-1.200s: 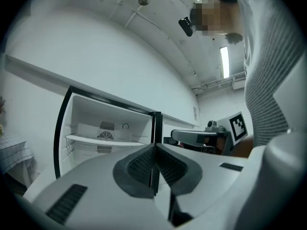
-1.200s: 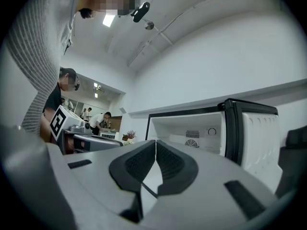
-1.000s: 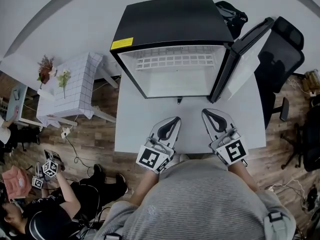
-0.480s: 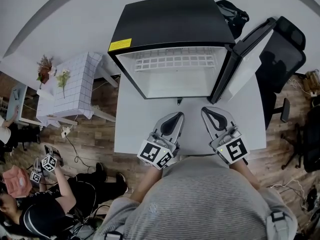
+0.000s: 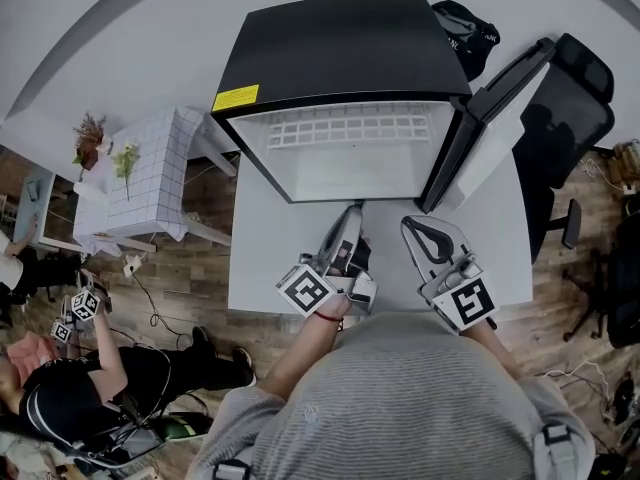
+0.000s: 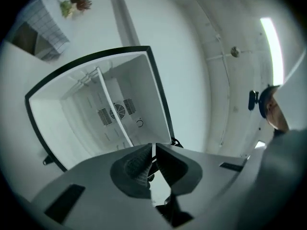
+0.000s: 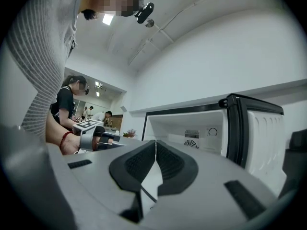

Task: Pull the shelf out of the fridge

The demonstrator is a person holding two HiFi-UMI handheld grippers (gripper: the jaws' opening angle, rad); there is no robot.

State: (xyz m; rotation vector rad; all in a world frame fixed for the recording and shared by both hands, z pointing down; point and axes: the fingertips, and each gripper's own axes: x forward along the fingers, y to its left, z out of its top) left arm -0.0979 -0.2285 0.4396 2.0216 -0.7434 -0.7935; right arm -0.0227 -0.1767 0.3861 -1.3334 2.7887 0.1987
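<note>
A small black fridge [image 5: 340, 53] stands on a white table [image 5: 260, 258], its door [image 5: 490, 118] swung open to the right. A white wire shelf [image 5: 345, 128] sits high inside the white cabinet. In the left gripper view, which is rolled, the shelf [image 6: 112, 111] shows edge-on as a thin white bar. My left gripper [image 5: 352, 213] is turned on its side just before the fridge's lower front edge, jaws shut and empty [image 6: 153, 150]. My right gripper [image 5: 410, 226] lies flat a little to its right, short of the fridge, jaws shut on nothing [image 7: 156, 147].
A black office chair [image 5: 565, 118] stands right of the open door, and a black bag [image 5: 465, 28] lies behind the fridge. Left of the table is a low stand with a checked cloth [image 5: 150, 168] and plants. A person [image 5: 80, 408] sits on the floor at lower left.
My left gripper has rolled from flat onto its side and moved forward to the fridge's front edge. The right gripper has stayed where it was.
</note>
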